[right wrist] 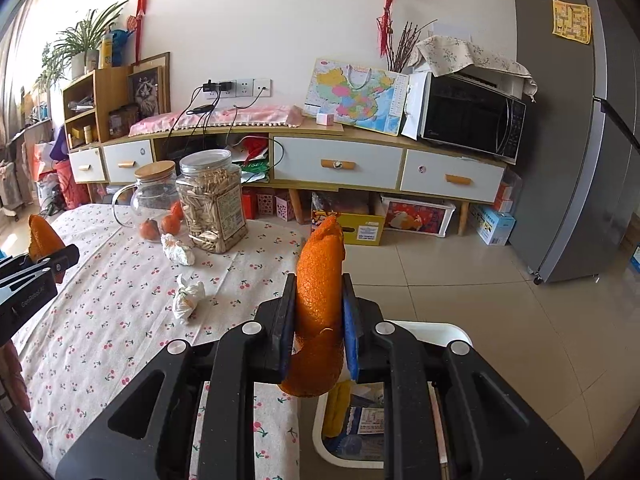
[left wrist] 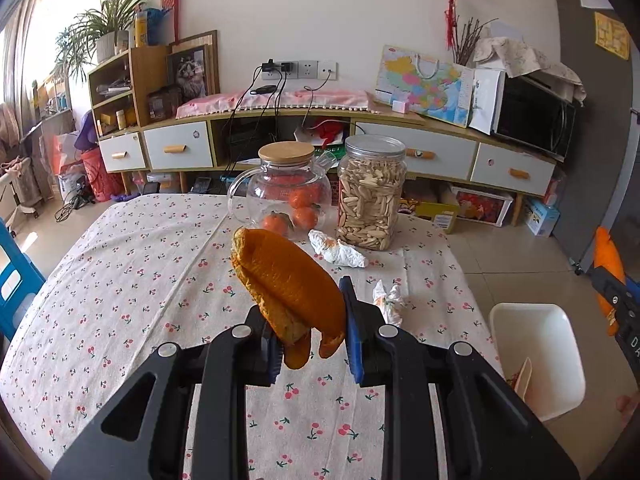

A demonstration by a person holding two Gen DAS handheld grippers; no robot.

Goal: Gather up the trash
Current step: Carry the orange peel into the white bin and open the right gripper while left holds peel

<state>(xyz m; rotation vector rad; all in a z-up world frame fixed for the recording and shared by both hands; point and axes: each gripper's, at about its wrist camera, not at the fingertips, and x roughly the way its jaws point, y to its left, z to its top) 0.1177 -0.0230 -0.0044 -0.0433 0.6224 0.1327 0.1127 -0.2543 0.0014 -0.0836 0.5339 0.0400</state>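
My left gripper (left wrist: 310,340) is shut on a large piece of orange peel (left wrist: 288,280) and holds it above the cherry-print tablecloth (left wrist: 120,280). My right gripper (right wrist: 318,328) is shut on another orange peel (right wrist: 320,304), held just above the white trash bin (right wrist: 448,330) beside the table's right edge. Two crumpled white tissues lie on the table: one near the jars (left wrist: 340,250), also seen in the right wrist view (right wrist: 178,249), and one nearer (left wrist: 388,300), also in the right wrist view (right wrist: 188,298). The bin also shows in the left wrist view (left wrist: 536,356).
A glass pot (left wrist: 288,188) with small oranges and a plastic jar of seeds (left wrist: 370,196) stand at the table's far side. A long sideboard (right wrist: 340,160) with a microwave (right wrist: 472,116) runs along the wall. A grey fridge (right wrist: 580,140) stands at the right.
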